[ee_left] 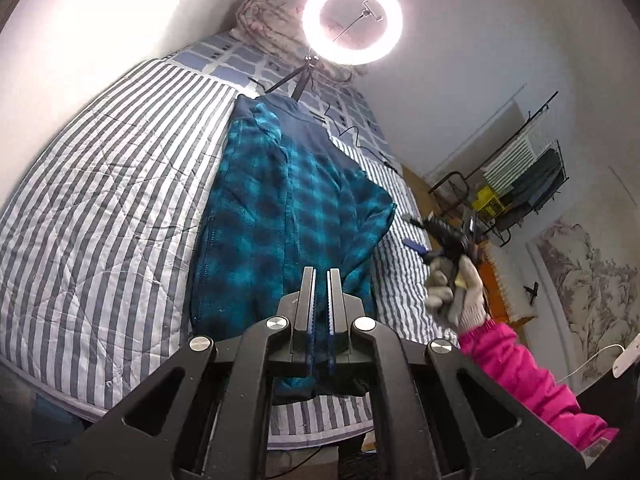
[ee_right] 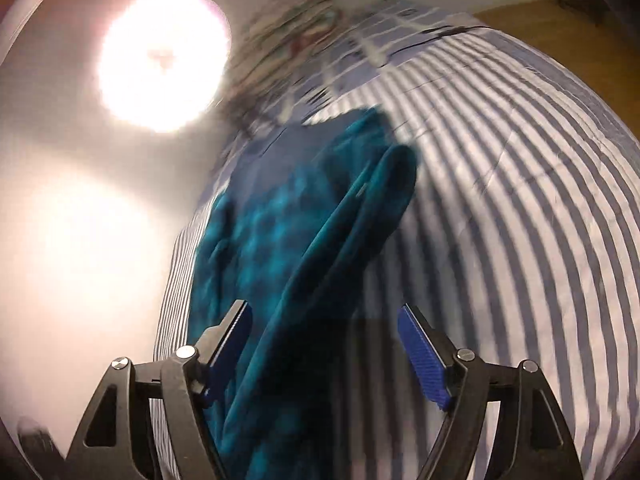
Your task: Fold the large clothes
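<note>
A teal plaid jacket (ee_left: pixel 288 216) with a dark blue yoke lies lengthwise on the striped bed quilt (ee_left: pixel 112 208), one side folded over its middle. My left gripper (ee_left: pixel 321 276) hovers over the jacket's near hem, its jaws shut with nothing seen between them. To the right, a gloved hand (ee_left: pixel 456 284) with a pink sleeve holds my right gripper (ee_left: pixel 414 234) past the jacket's right edge. The right wrist view is blurred: the right gripper (ee_right: pixel 324 316) stands open, and the jacket's folded edge (ee_right: pixel 360 216) lies beyond the gap, untouched by the pads.
A lit ring light (ee_left: pixel 352 20) on a small tripod stands at the head of the bed, next to a rolled blanket (ee_left: pixel 272 28). A black cable (ee_left: pixel 352 136) trails along the bed's right side. A rack with bins (ee_left: pixel 516 184) stands by the right wall.
</note>
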The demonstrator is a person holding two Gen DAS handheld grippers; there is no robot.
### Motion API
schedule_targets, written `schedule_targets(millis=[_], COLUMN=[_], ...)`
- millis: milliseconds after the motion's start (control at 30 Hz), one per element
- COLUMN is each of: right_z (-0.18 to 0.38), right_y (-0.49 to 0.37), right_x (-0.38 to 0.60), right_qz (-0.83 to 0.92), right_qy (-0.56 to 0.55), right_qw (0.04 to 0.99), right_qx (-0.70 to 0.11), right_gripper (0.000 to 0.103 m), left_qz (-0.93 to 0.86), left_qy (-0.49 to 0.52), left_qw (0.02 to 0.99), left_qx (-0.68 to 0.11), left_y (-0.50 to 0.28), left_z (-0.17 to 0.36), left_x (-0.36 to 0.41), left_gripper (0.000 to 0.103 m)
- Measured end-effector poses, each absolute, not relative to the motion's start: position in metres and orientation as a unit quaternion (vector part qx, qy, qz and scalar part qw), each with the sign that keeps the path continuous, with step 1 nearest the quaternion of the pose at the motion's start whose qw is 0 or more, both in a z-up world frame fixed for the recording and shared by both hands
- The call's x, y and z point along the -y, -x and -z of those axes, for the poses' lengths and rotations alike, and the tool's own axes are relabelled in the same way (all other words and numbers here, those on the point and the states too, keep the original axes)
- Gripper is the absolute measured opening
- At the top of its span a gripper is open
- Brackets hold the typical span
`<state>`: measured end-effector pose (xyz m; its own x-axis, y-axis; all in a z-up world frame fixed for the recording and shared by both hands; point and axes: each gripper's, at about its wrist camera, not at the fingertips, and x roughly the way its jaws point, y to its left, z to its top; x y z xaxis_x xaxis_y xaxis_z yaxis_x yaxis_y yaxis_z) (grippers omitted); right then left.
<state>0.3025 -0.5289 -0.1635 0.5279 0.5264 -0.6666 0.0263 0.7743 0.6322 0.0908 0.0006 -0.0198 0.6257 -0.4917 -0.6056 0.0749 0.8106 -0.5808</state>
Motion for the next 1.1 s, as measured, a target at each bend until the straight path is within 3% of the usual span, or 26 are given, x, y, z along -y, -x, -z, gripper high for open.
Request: schedule_targets(millis=[300,400,433,533,700,833,1100], right_z=[0.216,0.221,0.219,0.193,0.125,0.104,0.151], right_y=[-0.37,-0.387,-0.389,-0.4,-0.412,-0.42,-0.444], right_x=[0.556,0.554,0.549,0.524,0.453,0.382,0.255], right_qz=[-0.108,-0.122,-0.124,-0.117,-0.127,-0.135,-0.163], right_qy=[-0.35,-0.368,-0.361,-0.285,-0.134,-0.016,0.126], right_qw=[0.819,0.813,0.813,0.835,0.875,0.882,0.857], right_qx=[-0.441,-0.435,-0.44,-0.455,-0.448,-0.451,-0.472], right_gripper=[0.08,0.049,0.032,0.015,0.011,0.011,0.011], left_qz=[0.159,0.159,0.158,0.157,0.152,0.148,0.14], left_qy=[0.257,0.258,0.258,0.255,0.252,0.259,0.263], left_qw=[0.855,0.852,0.851,0.851,0.849,0.852,0.851], left_qx=[-0.421,-0.427,-0.429,-0.432,-0.438,-0.43,-0.433], left_y=[-0.106,-0.108,-0.108,-0.107,-0.104,-0.1,-0.1], left_z=[0.033,0.037,0.037,0.039,0.042,0.039,0.041], left_x=[0.009,0.009,0.009,0.009,0.004,-0.004,-0.015], left_gripper=[0.0,0.0,0.0,0.0,0.0,0.0,0.0])
